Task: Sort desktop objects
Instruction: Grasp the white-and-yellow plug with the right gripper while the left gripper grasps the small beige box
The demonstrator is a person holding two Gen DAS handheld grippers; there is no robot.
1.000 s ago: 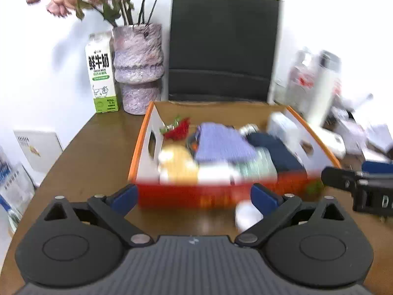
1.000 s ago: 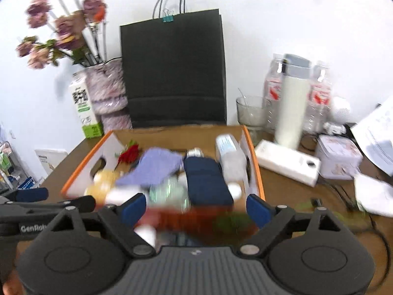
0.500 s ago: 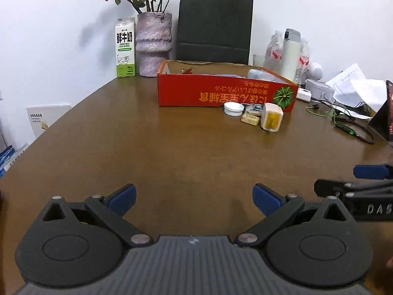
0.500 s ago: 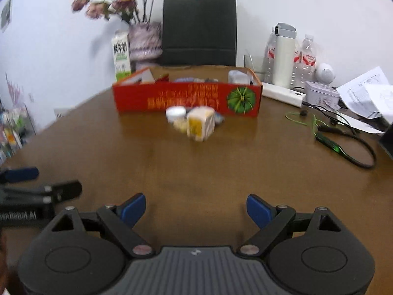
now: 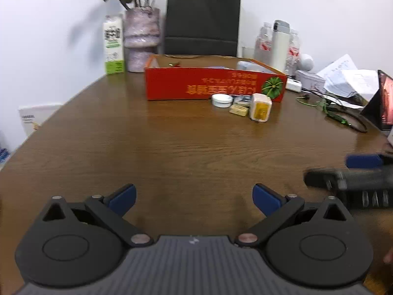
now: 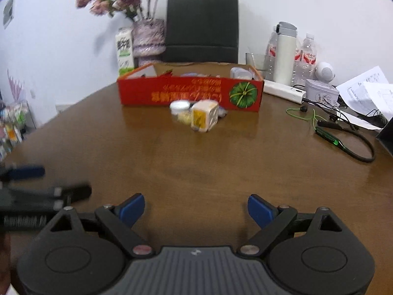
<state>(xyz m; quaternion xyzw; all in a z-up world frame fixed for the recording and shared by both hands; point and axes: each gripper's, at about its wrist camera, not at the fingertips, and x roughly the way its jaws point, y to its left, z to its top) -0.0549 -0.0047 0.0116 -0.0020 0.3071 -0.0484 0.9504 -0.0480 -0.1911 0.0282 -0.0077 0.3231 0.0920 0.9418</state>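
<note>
A red cardboard box [image 5: 213, 87] [image 6: 189, 93] with several items inside stands far across the brown table [image 5: 172, 152]. In front of it lie a white round jar [image 5: 221, 100] [image 6: 180, 105], a small tan block [image 5: 238, 110] and a white-and-yellow carton [image 5: 260, 107] [image 6: 203, 119]. My left gripper [image 5: 194, 198] is open over bare wood at the near edge, nothing between its blue pads. My right gripper [image 6: 196, 209] is open too, empty, well short of the items. In each wrist view the other gripper shows at the side, blurred.
Behind the box stand a milk carton [image 5: 113, 45], a vase of flowers [image 5: 141, 40] and a black paper bag [image 5: 202, 21]. At the right are bottles, a white flask [image 6: 285, 52], a power strip [image 6: 285, 91], a tin [image 6: 321, 92], papers and green-black cables [image 6: 343, 142].
Both grippers have pulled back from right above the box to the near part of the table and sunk lower. The box and the items before it now lie far ahead.
</note>
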